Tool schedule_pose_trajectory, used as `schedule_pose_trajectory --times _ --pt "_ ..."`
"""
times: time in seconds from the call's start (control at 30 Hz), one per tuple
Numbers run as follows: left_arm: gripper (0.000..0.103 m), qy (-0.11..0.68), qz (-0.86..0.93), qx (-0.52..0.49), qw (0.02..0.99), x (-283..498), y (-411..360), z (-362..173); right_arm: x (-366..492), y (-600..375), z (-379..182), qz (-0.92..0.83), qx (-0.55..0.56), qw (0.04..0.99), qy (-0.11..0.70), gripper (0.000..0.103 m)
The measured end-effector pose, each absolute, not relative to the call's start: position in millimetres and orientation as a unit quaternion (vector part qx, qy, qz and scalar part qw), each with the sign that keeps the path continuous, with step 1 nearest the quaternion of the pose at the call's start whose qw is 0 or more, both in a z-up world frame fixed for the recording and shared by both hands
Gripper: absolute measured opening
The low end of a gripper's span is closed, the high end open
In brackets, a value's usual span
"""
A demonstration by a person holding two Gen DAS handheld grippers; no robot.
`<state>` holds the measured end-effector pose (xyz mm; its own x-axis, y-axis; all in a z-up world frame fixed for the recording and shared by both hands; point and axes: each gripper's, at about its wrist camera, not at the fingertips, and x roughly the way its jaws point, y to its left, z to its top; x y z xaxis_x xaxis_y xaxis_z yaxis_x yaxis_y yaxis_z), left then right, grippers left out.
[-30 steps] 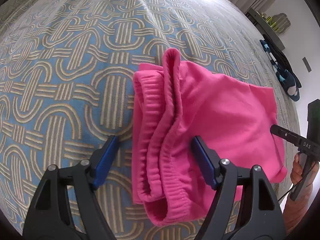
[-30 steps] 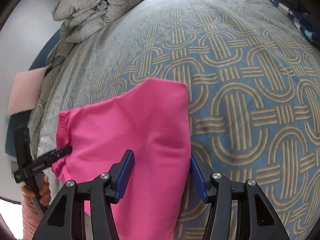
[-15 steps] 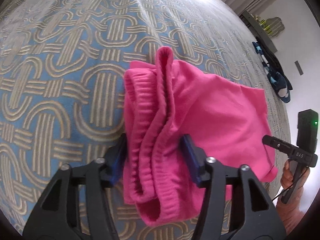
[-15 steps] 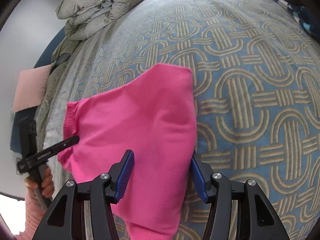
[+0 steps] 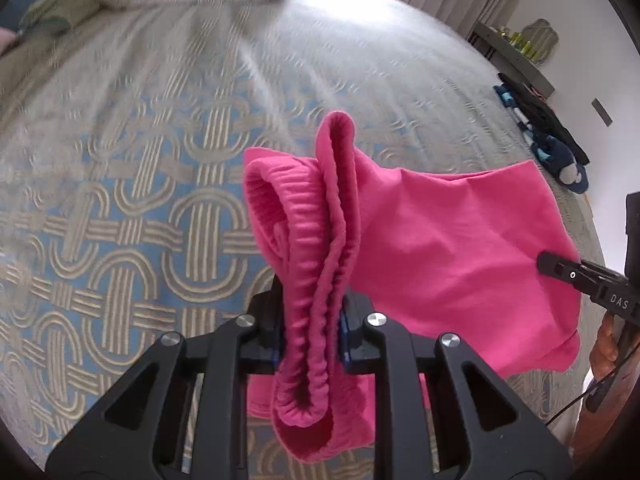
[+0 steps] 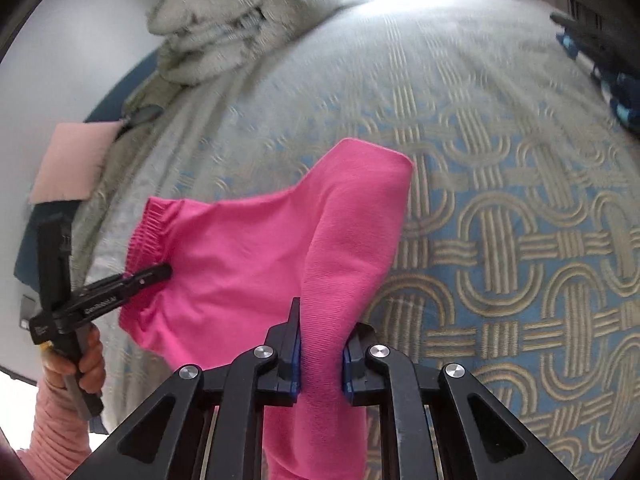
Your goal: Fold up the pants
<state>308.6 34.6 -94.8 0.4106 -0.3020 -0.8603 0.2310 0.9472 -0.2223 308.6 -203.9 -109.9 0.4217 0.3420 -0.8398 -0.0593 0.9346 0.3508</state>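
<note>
Pants (image 5: 440, 240), pink and already folded small, hang between the left gripper (image 5: 310, 336), jaws just closed on the bunched waistband, and the right gripper (image 6: 320, 364), just closed on the opposite end above the patterned bedspread (image 5: 120, 220), so both hands should probably travel level, keeping the cloth taut.

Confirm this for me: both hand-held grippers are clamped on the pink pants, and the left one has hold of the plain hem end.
One detail is wrong. The left hand-held gripper is clamped on the ribbed elastic waistband of the pink pants, not a plain hem, as the left wrist view shows. The rest stands: the right hand-held gripper is also shut on the pants, on smooth fabric at the other end.
</note>
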Motion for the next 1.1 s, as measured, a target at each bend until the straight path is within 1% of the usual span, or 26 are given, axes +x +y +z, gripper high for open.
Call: schedule_pose_trajectory --times 0.23,0.37,0.57,0.83,1.1 --pt "0.022 0.495 -0.185 -0.012 0.849 285.7 1.6 -63.8 274.6 -222.1 -74.2 0.109 0.119 0.856 0.492 0.013" --pt "0.022 0.486 -0.204 0.000 0.850 268.1 -12.1 -52.0 252.4 -240.6 -61.8 0.097 0.126 0.865 0.476 0.012" --pt "0.022 0.473 -0.227 0.031 0.851 247.9 -54.6 -34.7 216.9 -272.5 -51.9 0.078 0.138 0.875 0.457 0.012" --pt "0.022 0.465 -0.271 0.082 0.839 230.8 -136.3 -18.6 164.4 -339.6 -41.8 0.032 0.186 0.885 0.425 0.011" --pt "0.022 0.451 -0.341 0.134 0.814 223.3 -244.9 -4.0 114.6 -421.7 -31.1 -0.037 0.218 0.894 0.389 0.011"
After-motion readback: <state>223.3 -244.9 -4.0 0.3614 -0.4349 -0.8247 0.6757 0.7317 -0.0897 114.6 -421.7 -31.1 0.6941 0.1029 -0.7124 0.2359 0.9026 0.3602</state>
